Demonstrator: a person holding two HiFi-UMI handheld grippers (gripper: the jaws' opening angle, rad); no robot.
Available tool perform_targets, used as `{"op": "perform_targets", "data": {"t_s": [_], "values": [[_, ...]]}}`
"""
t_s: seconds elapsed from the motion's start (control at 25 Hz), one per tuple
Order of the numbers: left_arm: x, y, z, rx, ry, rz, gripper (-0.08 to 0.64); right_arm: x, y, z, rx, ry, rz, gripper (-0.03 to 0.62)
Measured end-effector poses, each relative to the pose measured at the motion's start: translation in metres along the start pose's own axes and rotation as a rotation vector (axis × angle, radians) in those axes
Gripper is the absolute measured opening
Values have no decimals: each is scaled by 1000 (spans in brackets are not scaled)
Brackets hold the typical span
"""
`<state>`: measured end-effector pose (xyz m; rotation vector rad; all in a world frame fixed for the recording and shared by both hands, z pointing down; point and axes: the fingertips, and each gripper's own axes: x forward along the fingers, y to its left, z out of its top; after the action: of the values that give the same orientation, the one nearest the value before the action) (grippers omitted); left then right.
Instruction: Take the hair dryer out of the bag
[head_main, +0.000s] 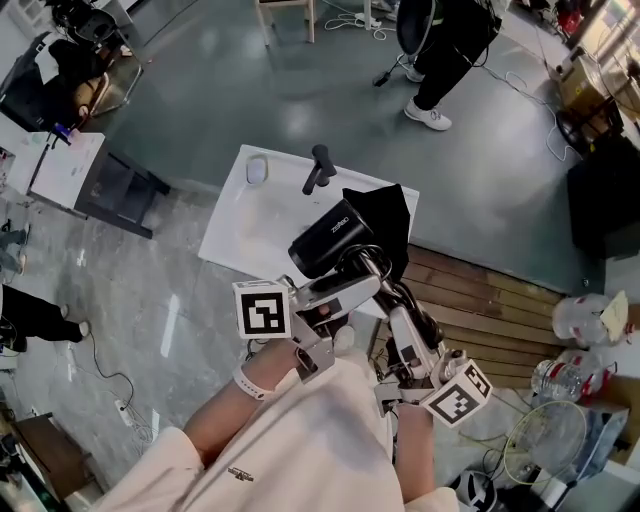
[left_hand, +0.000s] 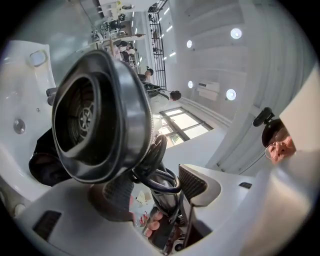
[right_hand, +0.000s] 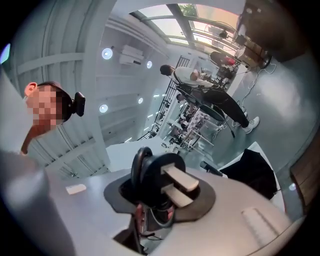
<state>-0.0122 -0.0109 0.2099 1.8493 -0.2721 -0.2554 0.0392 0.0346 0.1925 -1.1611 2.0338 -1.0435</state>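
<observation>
A black hair dryer (head_main: 330, 240) hangs in the air over the white table (head_main: 245, 235), clear of the black bag (head_main: 388, 212) that lies slumped behind it. My left gripper (head_main: 352, 280) is shut on its handle. In the left gripper view the dryer's round rear grille (left_hand: 92, 117) fills the left side, and the handle with its coiled cord (left_hand: 159, 172) sits between the ribbed pads (left_hand: 194, 184). My right gripper (head_main: 408, 325) is lower right, shut on the cord's black plug (right_hand: 170, 182), whose two flat prongs point up toward the camera. The bag (right_hand: 252, 170) shows beyond.
A small black attachment (head_main: 318, 170) and a white oval object (head_main: 257, 170) lie at the table's far edge. Wooden slats (head_main: 500, 300) run to the right, with a fan (head_main: 545, 435) and clutter below. A person (head_main: 440, 60) stands beyond the table.
</observation>
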Motion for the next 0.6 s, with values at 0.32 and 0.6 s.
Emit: {"op": "perform_targets", "data": {"t_s": [0.32,0.6], "values": [[0,-6,7,69,5,17,279,5,2,2,-21,30,51,146],[2,-6,6,98,16,24,279,5,-1,3,-36,54,76,147]]}}
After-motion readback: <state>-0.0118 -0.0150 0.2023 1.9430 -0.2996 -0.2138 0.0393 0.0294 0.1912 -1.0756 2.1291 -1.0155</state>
